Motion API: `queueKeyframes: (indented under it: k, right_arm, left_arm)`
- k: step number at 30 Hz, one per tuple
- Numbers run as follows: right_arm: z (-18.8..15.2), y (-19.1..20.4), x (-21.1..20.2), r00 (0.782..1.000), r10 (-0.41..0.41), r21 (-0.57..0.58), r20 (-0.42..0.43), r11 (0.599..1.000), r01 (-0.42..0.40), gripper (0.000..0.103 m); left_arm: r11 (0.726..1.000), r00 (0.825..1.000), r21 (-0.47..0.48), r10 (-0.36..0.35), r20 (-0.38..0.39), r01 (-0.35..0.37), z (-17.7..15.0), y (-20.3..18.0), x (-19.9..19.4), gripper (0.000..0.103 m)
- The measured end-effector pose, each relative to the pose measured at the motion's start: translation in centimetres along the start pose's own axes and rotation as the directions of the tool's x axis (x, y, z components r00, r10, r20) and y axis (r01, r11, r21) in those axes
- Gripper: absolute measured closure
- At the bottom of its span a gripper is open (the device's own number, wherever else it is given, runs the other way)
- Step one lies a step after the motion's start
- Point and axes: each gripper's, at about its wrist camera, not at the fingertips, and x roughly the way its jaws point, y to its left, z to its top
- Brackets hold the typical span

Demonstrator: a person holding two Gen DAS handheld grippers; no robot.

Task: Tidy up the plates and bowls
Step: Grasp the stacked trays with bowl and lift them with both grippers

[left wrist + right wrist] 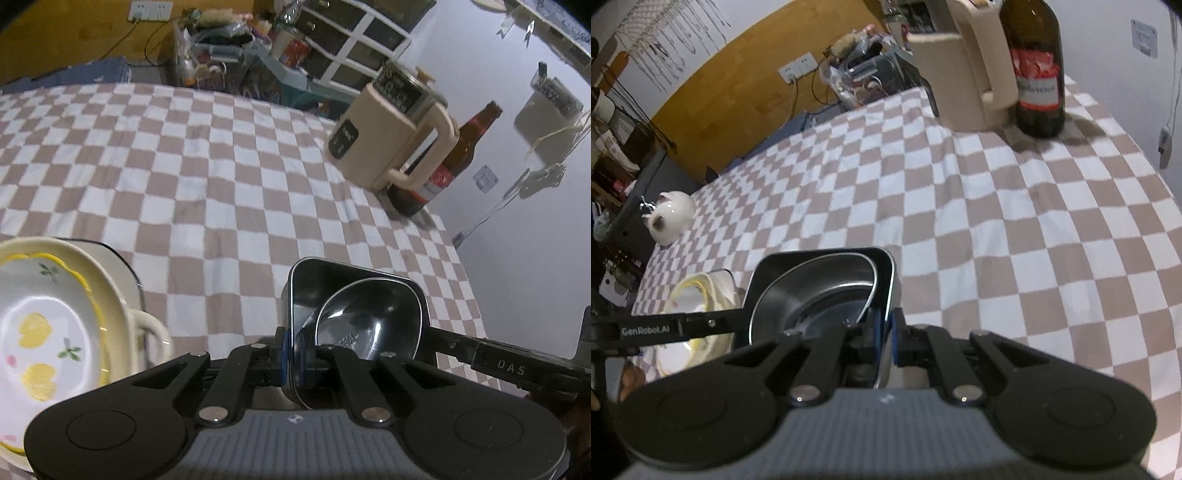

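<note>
A square steel container [306,280] holds a round steel bowl [369,325] tilted inside it. My left gripper [293,356] is shut on the container's left wall. My right gripper [886,336] is shut on the container's right wall [888,280]; the bowl [812,295] shows inside. Both hold it just above the checkered tablecloth [221,166]. A stack of plates [48,332], a white flowered one with yellow hearts on cream dishes, sits to the left; it also shows in the right wrist view [698,295].
A beige electric kettle [391,136] and a brown beer bottle [450,158] stand at the table's far right corner. A white ceramic teapot [670,216] sits at the far left edge. Cluttered shelves stand beyond the table.
</note>
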Motion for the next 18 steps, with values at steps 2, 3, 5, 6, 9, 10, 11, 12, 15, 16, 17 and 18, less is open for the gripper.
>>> queueKeyframes:
  k: [2, 3, 5, 6, 9, 10, 11, 12, 15, 16, 17, 18]
  right_arm:
    - [0.0, 1.0, -0.2, 1.000, 0.010, 0.005, 0.016, 1.000, -0.010, 0.096]
    - [0.0, 1.5, -0.3, 1.000, 0.017, 0.006, 0.023, 1.000, -0.017, 0.096]
    - [0.0, 2.5, -0.2, 0.999, 0.027, 0.008, 0.031, 1.000, -0.027, 0.096]
    - [0.0, 3.1, -0.1, 0.999, 0.032, 0.006, 0.033, 0.999, -0.032, 0.096]
    - [-0.1, 5.1, 0.3, 0.998, 0.051, -0.003, 0.037, 0.999, -0.051, 0.096]
    - [-0.1, 5.6, 0.6, 0.998, 0.057, -0.007, 0.038, 0.998, -0.057, 0.096]
    - [-0.1, 6.3, 0.9, 0.997, 0.061, -0.011, 0.037, 0.998, -0.061, 0.096]
    - [-0.1, 6.9, 1.1, 0.997, 0.066, -0.016, 0.035, 0.998, -0.066, 0.096]
    - [-0.2, 9.0, 2.0, 0.996, 0.085, -0.033, 0.027, 0.996, -0.085, 0.096]
    - [-0.2, 9.8, 2.4, 0.995, 0.092, -0.041, 0.024, 0.995, -0.091, 0.096]
    - [-0.1, 10.6, 2.8, 0.995, 0.098, -0.049, 0.020, 0.994, -0.097, 0.096]
    - [-0.1, 11.3, 3.1, 0.994, 0.104, -0.056, 0.018, 0.993, -0.103, 0.096]
  left_arm:
    - [1.000, 1.000, -0.002, 0.000, 0.018, 0.000, 0.2, 0.7, -1.1, 0.097]
    - [1.000, 1.000, -0.004, 0.000, 0.028, 0.000, 0.2, 1.1, -1.6, 0.097]
    - [1.000, 0.999, -0.006, 0.006, 0.045, -0.006, 0.4, 2.0, -2.7, 0.097]
    - [1.000, 0.999, -0.006, 0.010, 0.052, -0.010, 0.4, 2.5, -3.2, 0.097]
    - [1.000, 0.997, -0.013, 0.027, 0.069, -0.026, 0.4, 4.3, -4.8, 0.097]
    - [0.999, 0.997, -0.020, 0.031, 0.073, -0.030, 0.4, 5.0, -5.3, 0.097]
    - [0.999, 0.997, -0.026, 0.035, 0.075, -0.033, 0.4, 5.7, -5.7, 0.097]
    - [0.999, 0.996, -0.032, 0.042, 0.079, -0.039, 0.4, 6.5, -6.2, 0.097]
    - [0.997, 0.994, -0.055, 0.059, 0.093, -0.054, 0.4, 8.9, -7.8, 0.097]
    - [0.996, 0.993, -0.063, 0.064, 0.097, -0.058, 0.4, 9.7, -8.3, 0.097]
    - [0.996, 0.992, -0.071, 0.068, 0.102, -0.061, 0.3, 10.5, -8.8, 0.097]
    - [0.995, 0.992, -0.077, 0.072, 0.105, -0.064, 0.3, 11.2, -9.2, 0.097]
